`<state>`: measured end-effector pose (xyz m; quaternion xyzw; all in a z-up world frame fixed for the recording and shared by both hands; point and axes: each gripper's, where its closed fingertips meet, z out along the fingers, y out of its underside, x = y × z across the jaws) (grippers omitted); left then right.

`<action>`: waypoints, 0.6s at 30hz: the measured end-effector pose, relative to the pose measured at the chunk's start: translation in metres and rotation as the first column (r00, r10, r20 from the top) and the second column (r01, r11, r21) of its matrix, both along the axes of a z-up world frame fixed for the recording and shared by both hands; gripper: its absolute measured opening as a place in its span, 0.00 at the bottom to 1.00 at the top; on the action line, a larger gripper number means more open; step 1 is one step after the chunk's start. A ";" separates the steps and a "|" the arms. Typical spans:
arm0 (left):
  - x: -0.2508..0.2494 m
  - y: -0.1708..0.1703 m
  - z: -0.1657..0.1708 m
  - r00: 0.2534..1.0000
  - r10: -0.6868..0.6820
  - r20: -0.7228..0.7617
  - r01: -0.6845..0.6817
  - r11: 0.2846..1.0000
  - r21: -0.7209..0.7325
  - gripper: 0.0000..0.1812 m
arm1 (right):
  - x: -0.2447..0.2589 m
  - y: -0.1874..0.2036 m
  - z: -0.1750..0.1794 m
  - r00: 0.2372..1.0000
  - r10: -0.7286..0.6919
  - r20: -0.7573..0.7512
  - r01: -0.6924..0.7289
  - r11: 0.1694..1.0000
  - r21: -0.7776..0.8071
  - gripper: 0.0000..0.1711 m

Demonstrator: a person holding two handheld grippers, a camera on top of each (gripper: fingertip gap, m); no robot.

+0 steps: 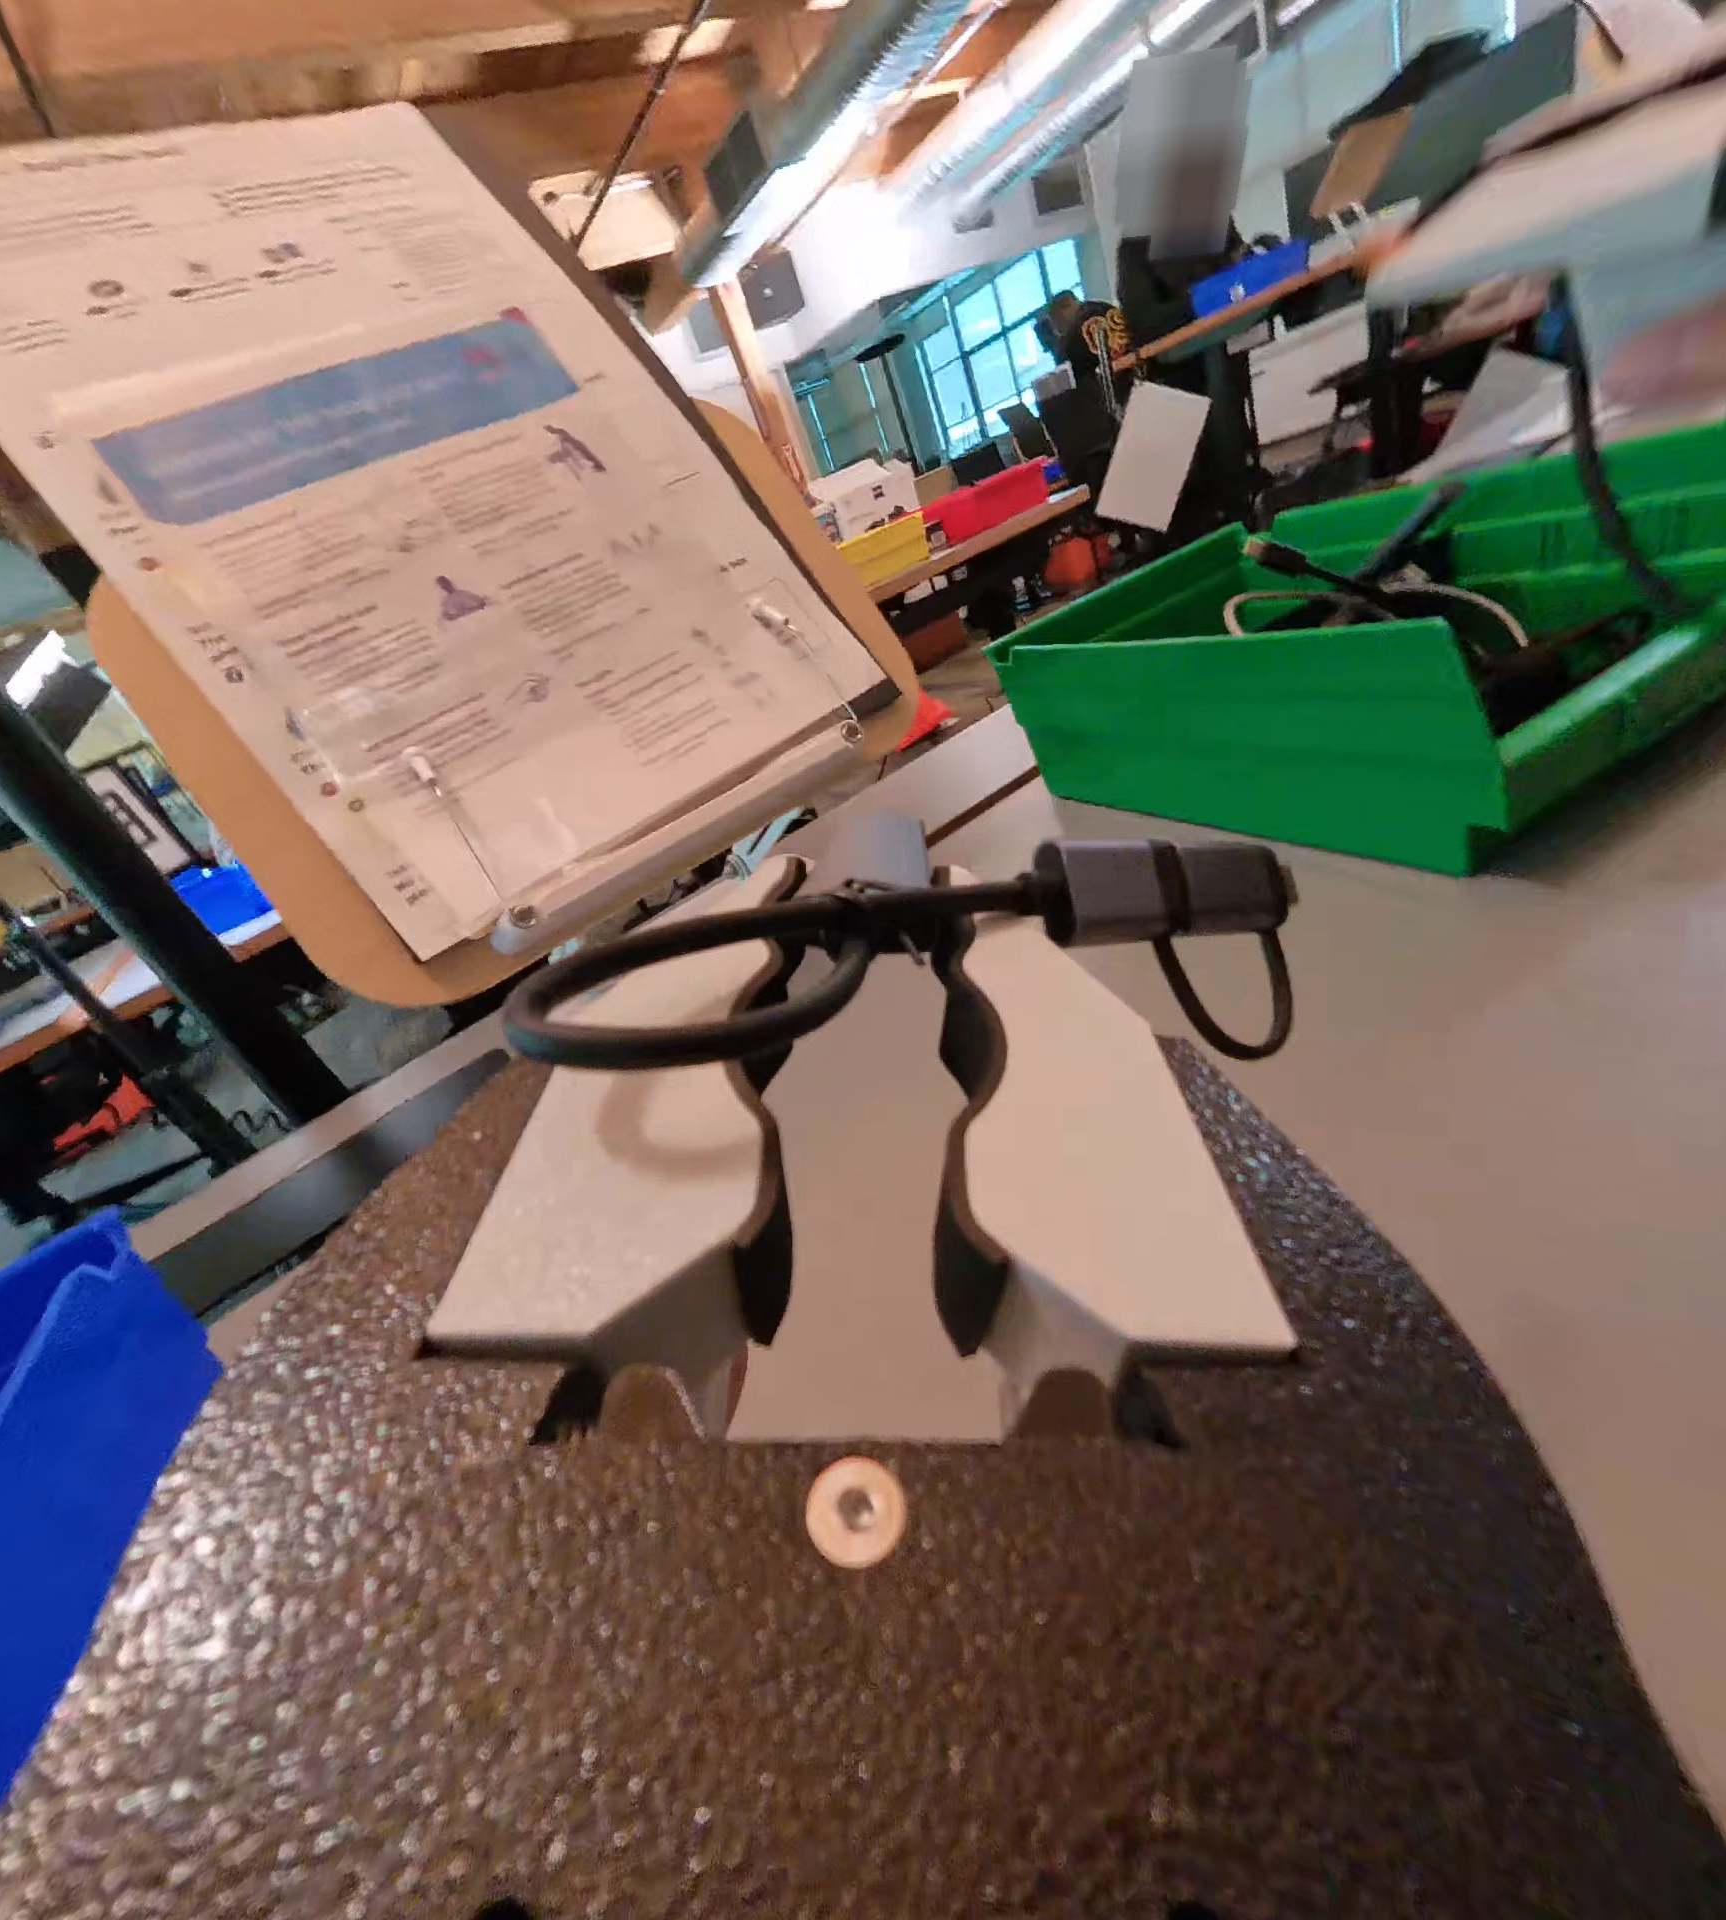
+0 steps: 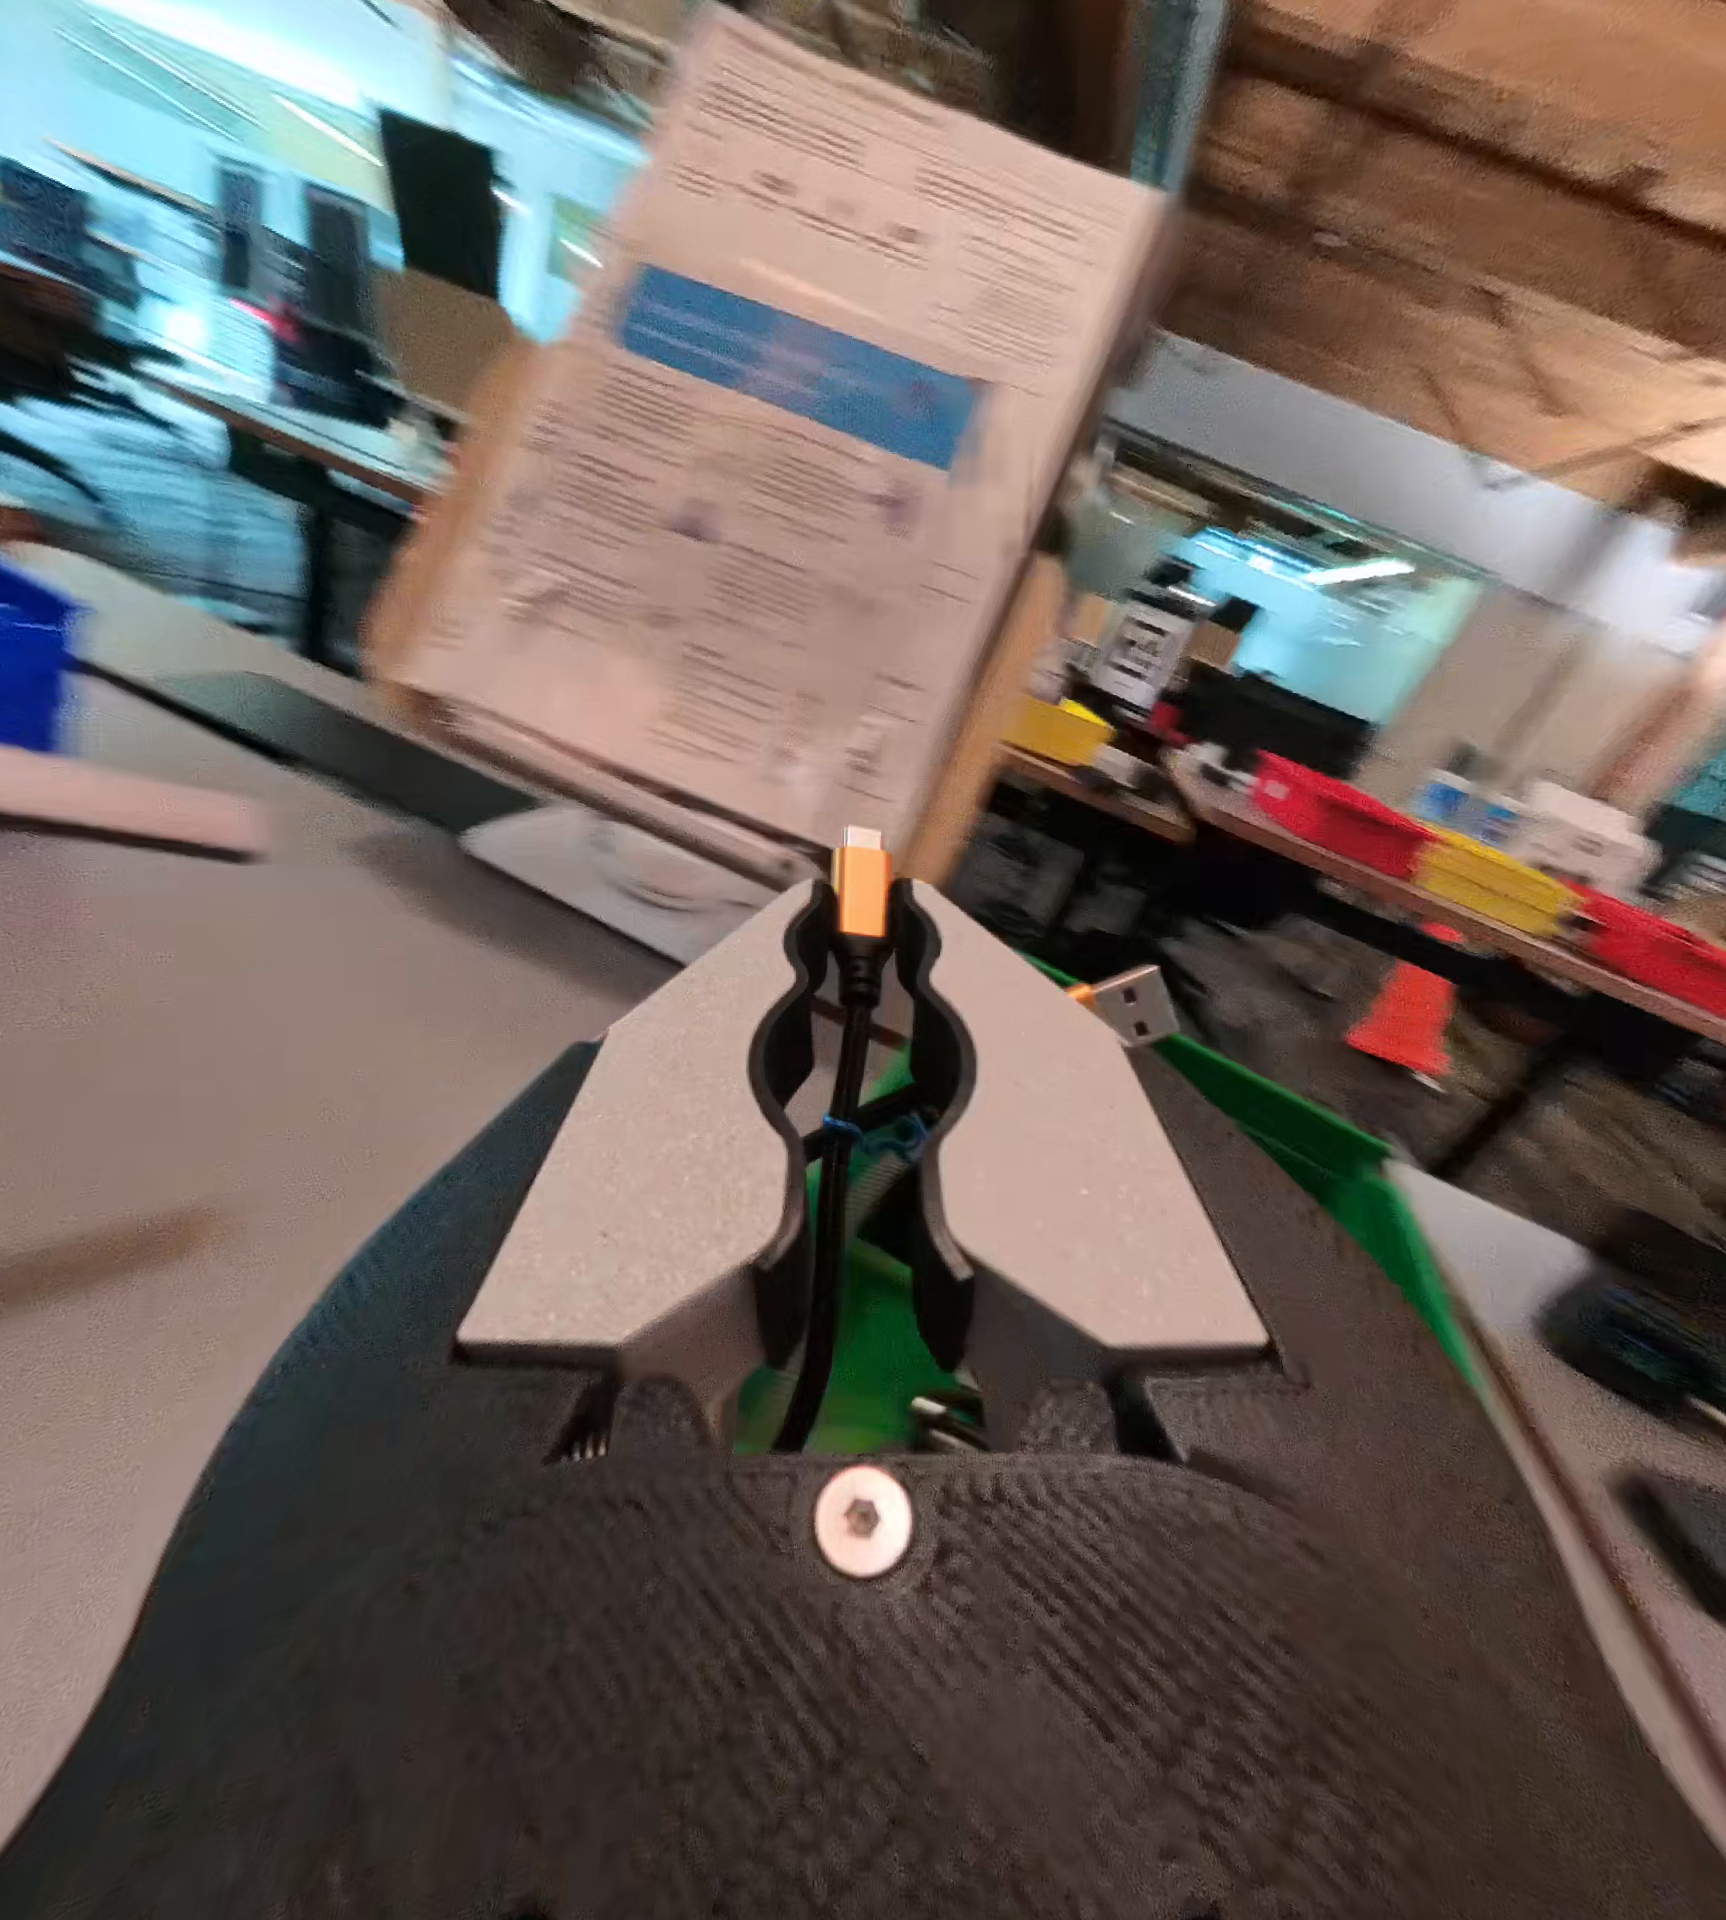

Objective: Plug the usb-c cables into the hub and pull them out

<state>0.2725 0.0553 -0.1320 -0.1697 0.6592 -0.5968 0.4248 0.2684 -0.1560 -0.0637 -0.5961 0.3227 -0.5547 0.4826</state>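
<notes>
In the left wrist view my left gripper (image 1: 869, 899) is shut on a small grey hub (image 1: 880, 840) and holds it above the table; only the hub's top shows past the fingertips. The hub's short black lead (image 1: 693, 1013) loops to the left and ends in a grey plug with a tethered adapter (image 1: 1165, 891) pointing right. In the right wrist view my right gripper (image 2: 861, 899) is shut on the orange USB-C plug (image 2: 859, 883) of a black cable (image 2: 828, 1195), tip pointing forward. The cable's USB-A end (image 2: 1134, 1003) hangs to the right. The right gripper also shows blurred at the left wrist view's top right (image 1: 1607, 249).
A green bin (image 1: 1254, 717) holding several cables stands on the grey table (image 1: 1461, 1195) at the right; it shows under my right gripper too (image 2: 1264, 1112). A document stand (image 1: 371, 499) rises at the back edge. A blue bin (image 1: 17, 1455) sits at the left. The tips of one gripper are about 25 centimetres away from the tips of the other.
</notes>
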 end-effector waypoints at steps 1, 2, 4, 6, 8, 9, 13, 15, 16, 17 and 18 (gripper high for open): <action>-0.001 -0.001 -0.001 1.000 -0.002 0.012 0.002 1.000 0.025 0.12 | 0.003 -0.025 0.006 0.998 -0.062 -0.011 0.062 0.998 0.002 0.07; -0.001 -0.002 -0.001 1.000 -0.008 0.008 0.008 0.999 0.031 0.12 | 0.008 -0.049 0.010 0.993 -0.115 -0.018 0.115 0.993 0.008 0.06; -0.002 -0.005 0.000 0.999 -0.035 -0.024 0.034 0.999 -0.017 0.12 | 0.023 -0.086 0.012 0.985 -0.173 -0.004 0.173 0.985 -0.006 0.06; -0.003 -0.009 -0.001 0.998 -0.054 -0.040 0.053 0.998 -0.035 0.12 | 0.039 -0.102 0.005 0.990 -0.141 -0.011 0.140 0.989 -0.048 0.06; -0.003 -0.012 -0.007 0.997 -0.060 -0.042 0.060 0.998 0.004 0.12 | 0.052 -0.103 -0.018 0.991 -0.068 -0.111 0.052 0.988 -0.144 0.05; -0.003 -0.013 -0.009 0.997 -0.063 -0.047 0.064 0.998 0.009 0.12 | 0.057 -0.101 -0.035 0.981 -0.035 -0.192 -0.004 0.979 -0.203 0.05; -0.001 -0.013 -0.013 0.995 -0.071 -0.070 0.071 0.997 0.009 0.12 | 0.063 -0.090 -0.080 0.923 0.047 -0.383 -0.174 0.937 -0.304 0.03; 0.001 -0.011 -0.014 0.994 -0.069 -0.080 0.069 0.998 -0.002 0.12 | 0.060 -0.078 -0.090 0.867 0.121 -0.484 -0.250 0.944 -0.213 0.04; 0.000 -0.011 -0.014 0.993 -0.076 -0.087 0.076 0.997 -0.009 0.12 | 0.060 -0.073 -0.091 0.849 0.148 -0.508 -0.276 0.943 -0.187 0.03; 0.000 -0.011 -0.014 0.992 -0.083 -0.094 0.081 0.996 -0.020 0.12 | 0.059 -0.068 -0.092 0.836 0.168 -0.522 -0.305 0.934 -0.188 0.03; 0.001 -0.012 -0.014 0.991 -0.087 -0.102 0.085 0.996 -0.028 0.12 | 0.057 -0.061 -0.097 0.814 0.191 -0.548 -0.352 0.913 -0.205 0.04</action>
